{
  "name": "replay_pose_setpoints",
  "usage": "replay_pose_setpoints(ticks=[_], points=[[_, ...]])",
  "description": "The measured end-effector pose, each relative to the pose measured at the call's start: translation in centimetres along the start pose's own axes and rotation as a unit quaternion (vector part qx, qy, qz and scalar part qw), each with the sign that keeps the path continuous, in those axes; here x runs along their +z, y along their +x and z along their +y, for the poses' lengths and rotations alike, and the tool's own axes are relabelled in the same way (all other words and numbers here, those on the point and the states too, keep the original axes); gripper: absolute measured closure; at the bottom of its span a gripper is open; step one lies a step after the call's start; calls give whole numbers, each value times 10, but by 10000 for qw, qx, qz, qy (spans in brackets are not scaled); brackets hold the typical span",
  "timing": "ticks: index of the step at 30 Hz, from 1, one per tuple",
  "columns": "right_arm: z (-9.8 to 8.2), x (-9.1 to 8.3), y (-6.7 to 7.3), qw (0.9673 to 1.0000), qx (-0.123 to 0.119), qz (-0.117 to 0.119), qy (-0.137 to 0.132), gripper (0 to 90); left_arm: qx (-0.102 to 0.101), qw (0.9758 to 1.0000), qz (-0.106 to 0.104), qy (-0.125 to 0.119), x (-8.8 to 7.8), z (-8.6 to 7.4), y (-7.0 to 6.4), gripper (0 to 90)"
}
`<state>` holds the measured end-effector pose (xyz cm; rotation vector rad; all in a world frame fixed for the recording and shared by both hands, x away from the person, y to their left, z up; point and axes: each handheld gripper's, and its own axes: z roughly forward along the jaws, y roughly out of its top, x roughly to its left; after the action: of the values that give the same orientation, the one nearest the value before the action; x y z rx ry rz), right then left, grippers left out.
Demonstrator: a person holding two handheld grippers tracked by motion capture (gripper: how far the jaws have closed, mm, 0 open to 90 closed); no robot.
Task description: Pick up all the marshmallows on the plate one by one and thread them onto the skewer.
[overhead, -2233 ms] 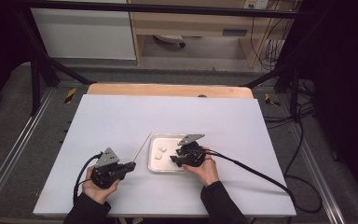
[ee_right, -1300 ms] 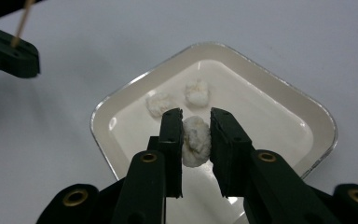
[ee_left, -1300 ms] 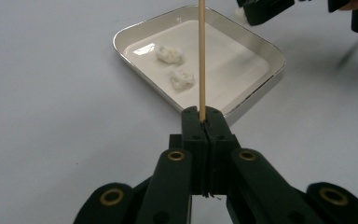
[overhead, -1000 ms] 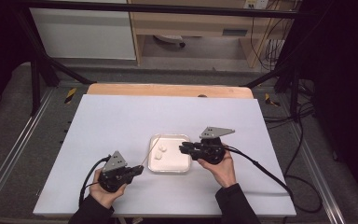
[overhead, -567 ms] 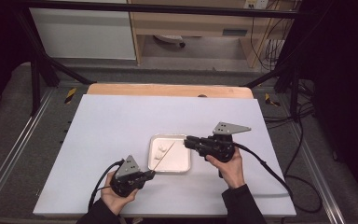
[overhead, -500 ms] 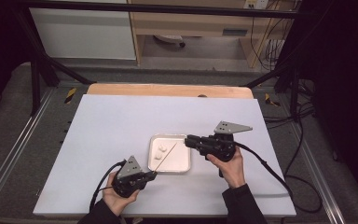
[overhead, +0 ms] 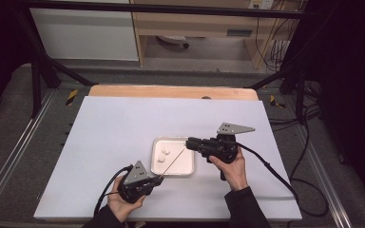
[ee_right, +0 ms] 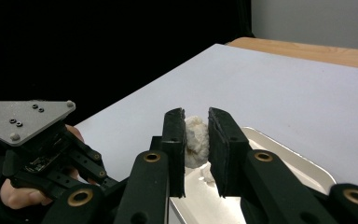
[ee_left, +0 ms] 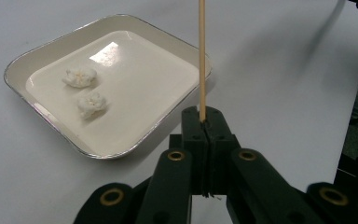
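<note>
Shifted toward the table's near edge: left gripper (overhead: 159, 179), clamped on a skewer (overhead: 173, 162) slanting up over the tray (overhead: 188, 171) at the right gripper (overhead: 188, 142), itself pinching a white lump (ee_right: 195, 140) at the tray's far right corner, dead on the skewer's axis.

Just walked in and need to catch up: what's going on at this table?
A person works with two handheld grippers over a white tray. The left gripper is shut on a thin wooden skewer that points toward the right gripper, which holds a white puffy piece above the tray. Two more white pieces lie in the tray, not yet skewered.
</note>
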<state>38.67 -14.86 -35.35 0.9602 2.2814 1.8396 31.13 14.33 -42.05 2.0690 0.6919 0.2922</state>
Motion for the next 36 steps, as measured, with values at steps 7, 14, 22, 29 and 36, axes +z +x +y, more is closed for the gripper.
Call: replay_pose_setpoints(ticks=[7,14,22,29,36], points=[[-2,2,0,9999,18,89,53,774,13,10000,-3,-7,-1,0,0,885],[-4,5,0,9998,51,188,90,785,8,10000,16,15,0,-1,0,885],[-6,8,1,9993,126,328,133,804,90,10000,38,-19,0,-2,0,886],[-6,8,2,9986,210,485,79,814,191,9997,35,-145,-2,-3,-2,886],[-9,10,3,9980,270,565,38,817,159,9998,61,-105,-1,-4,-1,887]])
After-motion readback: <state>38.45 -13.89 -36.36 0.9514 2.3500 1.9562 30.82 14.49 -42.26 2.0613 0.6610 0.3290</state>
